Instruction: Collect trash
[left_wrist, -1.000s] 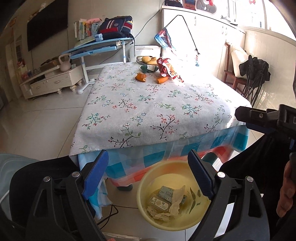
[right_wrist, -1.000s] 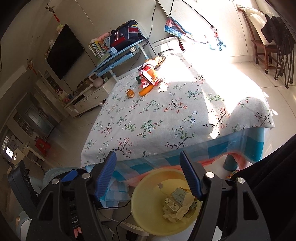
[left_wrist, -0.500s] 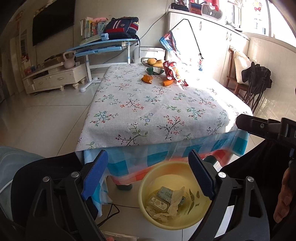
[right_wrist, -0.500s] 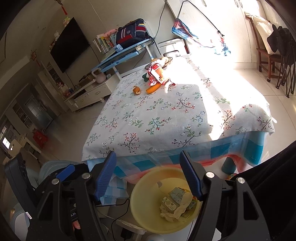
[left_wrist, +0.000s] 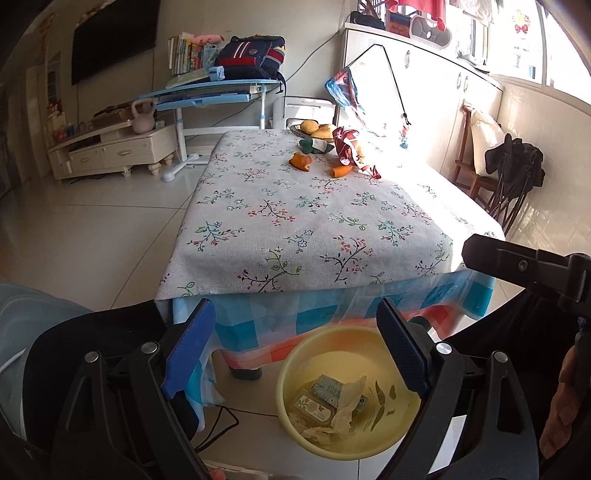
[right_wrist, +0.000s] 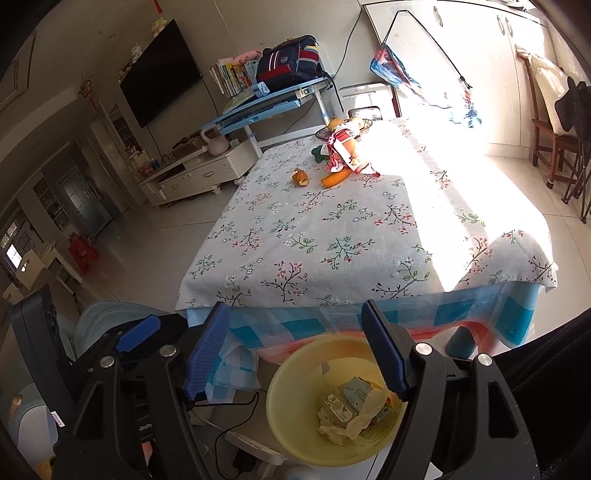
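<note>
A yellow basin (left_wrist: 402, 439) (right_wrist: 291, 435) stands on the floor at the table's near edge and holds crumpled paper and small cartons (left_wrist: 328, 400) (right_wrist: 349, 406). Far across the floral tablecloth (left_wrist: 303, 221) (right_wrist: 332, 236) lie an orange peel (left_wrist: 301, 161) (right_wrist: 301, 177), a carrot-like orange piece (left_wrist: 341, 171) (right_wrist: 334, 178) and a red snack wrapper (left_wrist: 349, 147) (right_wrist: 341, 149). My left gripper (left_wrist: 295, 347) is open and empty above the basin. My right gripper (right_wrist: 295, 343) is open and empty above the basin; its body shows in the left wrist view (left_wrist: 517, 266).
A fruit bowl (left_wrist: 314, 129) and a dark green item (left_wrist: 314, 144) sit at the table's far end. A blue desk (left_wrist: 207, 92) with a backpack, a TV cabinet (left_wrist: 110, 151) and a wooden chair (left_wrist: 491, 162) stand around. Cables and a power strip (right_wrist: 251, 454) lie by the basin.
Both grippers have tilted upward and drawn back slightly, so the table looks flatter and more of the room shows. Both stay open and empty. The basin's contents are unchanged.
</note>
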